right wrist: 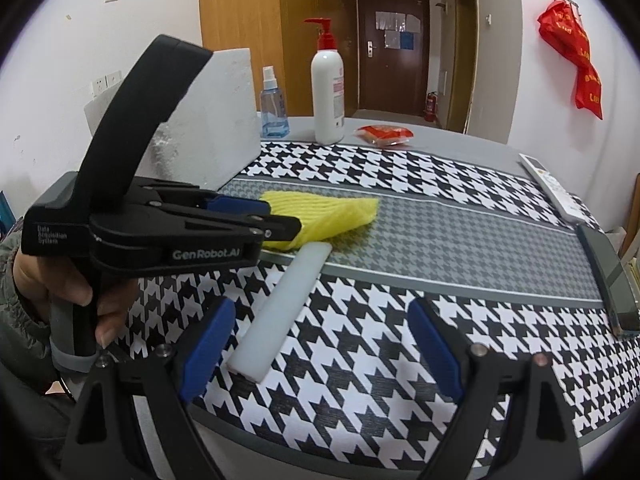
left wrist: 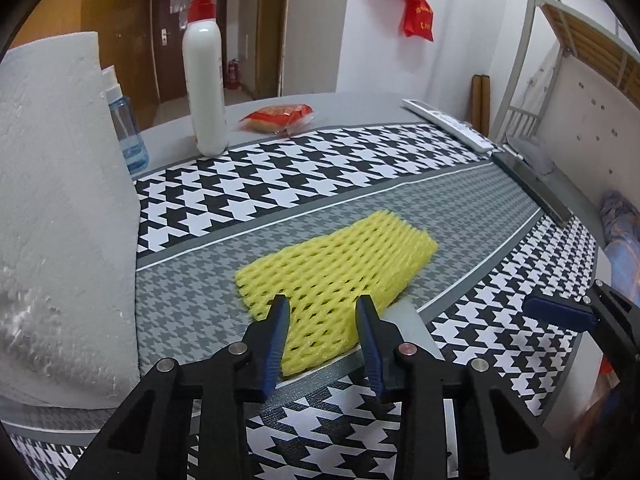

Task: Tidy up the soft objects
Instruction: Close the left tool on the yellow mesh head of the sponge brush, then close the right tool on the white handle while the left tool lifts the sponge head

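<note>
Yellow foam net sleeve (left wrist: 336, 280): lies flat on the grey houndstooth band of the worktop (left wrist: 400, 168), centre of the left wrist frame; in the right wrist frame it sits left of centre (right wrist: 340, 212).

White foam bar (right wrist: 284, 308): lies on the worktop, its far end tucked under the near edge of the yellow sleeve, its near end pointing toward the lower centre of the right wrist frame. In the left wrist frame only a short piece shows (left wrist: 408, 320), just right of the sleeve.

White foam block (left wrist: 60, 220): upright, filling the left side of the left wrist frame; upper left of centre in the right wrist frame (right wrist: 216, 128).

Left gripper (left wrist: 323, 304): jaws partly apart, blue pads above the near end of the yellow sleeve; whether they touch it cannot be told.

Right gripper (right wrist: 322, 316): jaws wide apart, the near end of the white bar between them, not gripped.

Background, far edge of worktop: white pump bottle (right wrist: 328, 96) with red pump, blue spray bottle (right wrist: 274, 112), red snack packet (right wrist: 384, 134). Right edge: white remote (right wrist: 548, 184). Upper right wall: red bag (right wrist: 572, 56).
</note>
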